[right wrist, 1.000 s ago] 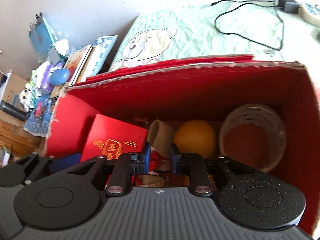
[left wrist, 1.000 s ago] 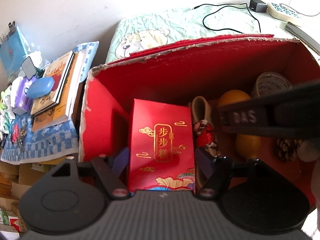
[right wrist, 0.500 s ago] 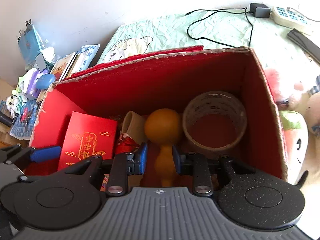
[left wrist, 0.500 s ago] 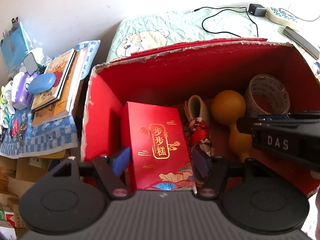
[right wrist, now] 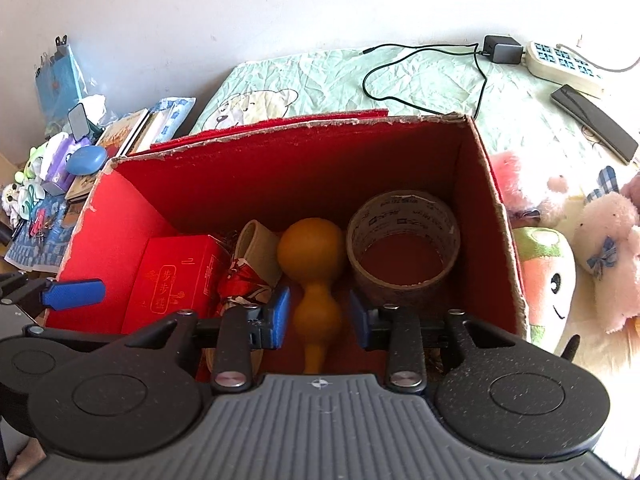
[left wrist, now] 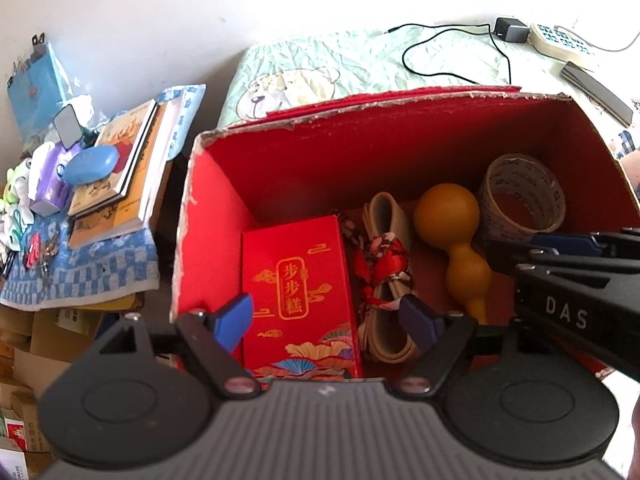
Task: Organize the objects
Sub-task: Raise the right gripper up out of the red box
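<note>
Lying in the middle of the red cardboard box (right wrist: 486, 184), between the tape roll (right wrist: 402, 240) and a strap bundle (right wrist: 248, 276), the gourd (right wrist: 314, 276) looks light, hard and slick, best pinched at its narrow waist, which the right gripper (right wrist: 320, 316) straddles with fingers opening, untouching, while the left gripper (left wrist: 332, 316) opens wider, empty, above the red gift box (left wrist: 296, 292).

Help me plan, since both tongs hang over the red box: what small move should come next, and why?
Probably lift the right tongs clear of the red box. Their jaws are opening with nothing pressed between the pads, and the orange gourd lies on the box floor beside the tape roll. The plush toys outside look unsorted.
</note>
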Tool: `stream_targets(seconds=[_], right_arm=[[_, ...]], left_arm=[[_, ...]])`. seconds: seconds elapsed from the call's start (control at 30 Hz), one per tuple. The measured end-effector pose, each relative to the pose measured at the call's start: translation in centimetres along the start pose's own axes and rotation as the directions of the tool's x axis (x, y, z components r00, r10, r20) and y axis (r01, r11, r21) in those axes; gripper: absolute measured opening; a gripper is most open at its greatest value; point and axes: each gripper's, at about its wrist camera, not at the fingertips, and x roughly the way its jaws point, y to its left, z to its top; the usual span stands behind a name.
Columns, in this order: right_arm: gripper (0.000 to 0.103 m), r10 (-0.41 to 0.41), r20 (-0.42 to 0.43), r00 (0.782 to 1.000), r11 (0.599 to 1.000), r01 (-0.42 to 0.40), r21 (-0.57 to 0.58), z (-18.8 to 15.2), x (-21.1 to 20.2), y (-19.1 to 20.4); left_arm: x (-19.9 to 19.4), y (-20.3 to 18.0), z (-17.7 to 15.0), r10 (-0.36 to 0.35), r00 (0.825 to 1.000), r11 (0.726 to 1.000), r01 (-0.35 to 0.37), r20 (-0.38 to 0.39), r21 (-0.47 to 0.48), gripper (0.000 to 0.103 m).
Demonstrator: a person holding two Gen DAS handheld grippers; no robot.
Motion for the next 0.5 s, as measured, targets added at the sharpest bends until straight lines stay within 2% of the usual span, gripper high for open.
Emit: stream_targets(seconds=[0.5], right_arm=[[0.037, -0.024, 0.019, 1.0, 1.0, 0.025, -0.019, -1.0, -1.7, 0.2]], left_arm=[[-0.8, 0.0, -0.8, 0.006, 1.0, 1.0, -0.006, 0.01, -0.003, 0.083]])
